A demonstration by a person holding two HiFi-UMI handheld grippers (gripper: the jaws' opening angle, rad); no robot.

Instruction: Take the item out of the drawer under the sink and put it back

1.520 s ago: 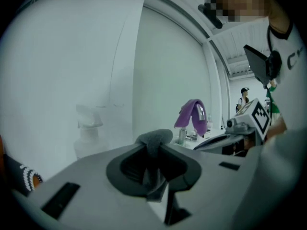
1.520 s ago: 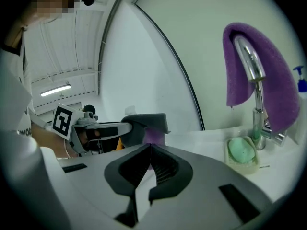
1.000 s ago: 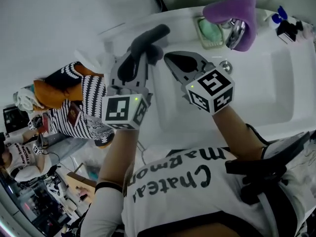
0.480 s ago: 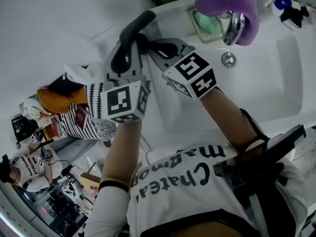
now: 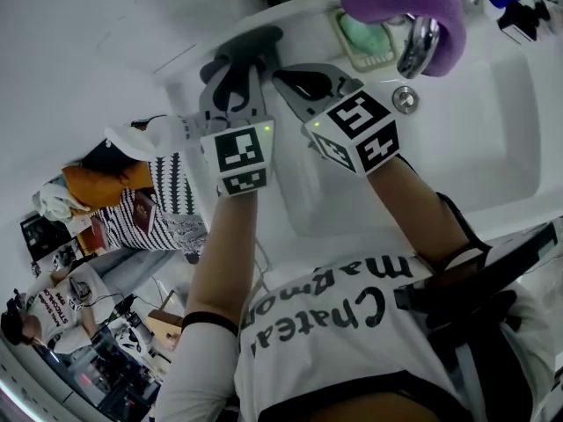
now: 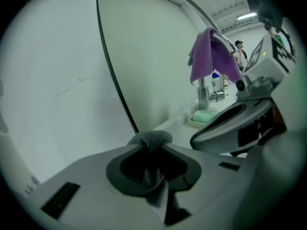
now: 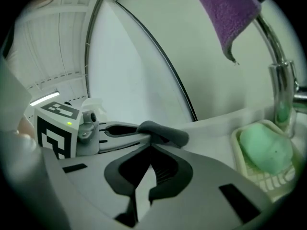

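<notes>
Left gripper (image 5: 244, 53): jaws narrowly apart and clamped on the item (image 5: 264, 35). In the left gripper view, soft dark grey stuff pinched at the tips, with a limp tail hanging through the gap behind them. Right gripper (image 7: 150, 150): tips together, nothing between them; just right of the left one.

Item location: held in the air over the far-left corner of the sink (image 5: 493, 130), near the wall, well left of the faucet (image 5: 420, 47).

Progress, as a judgement:
- Done: item out of the drawer.
- Left: lowering it, setting it back inside, letting go, probably pushing the drawer shut.
- Drawer in no view; open or shut cannot be told.

Materials and shapes:
- Item: matte, felt-like or fleecy, a short rounded roll. Soft enough to fold under the pinch; probably light and unlikely to slip.
- Sink: white, glossy, hard. Rectangular basin with rounded corners and a round metal drain (image 5: 405, 99).
- Faucet: curved polished chrome, with a purple napped cloth (image 5: 405, 3) draped over the spout.
- Soap (image 7: 266, 150): pale green, smooth, rounded bar in a cream ribbed dish (image 7: 261, 181), just left of the faucet.
</notes>
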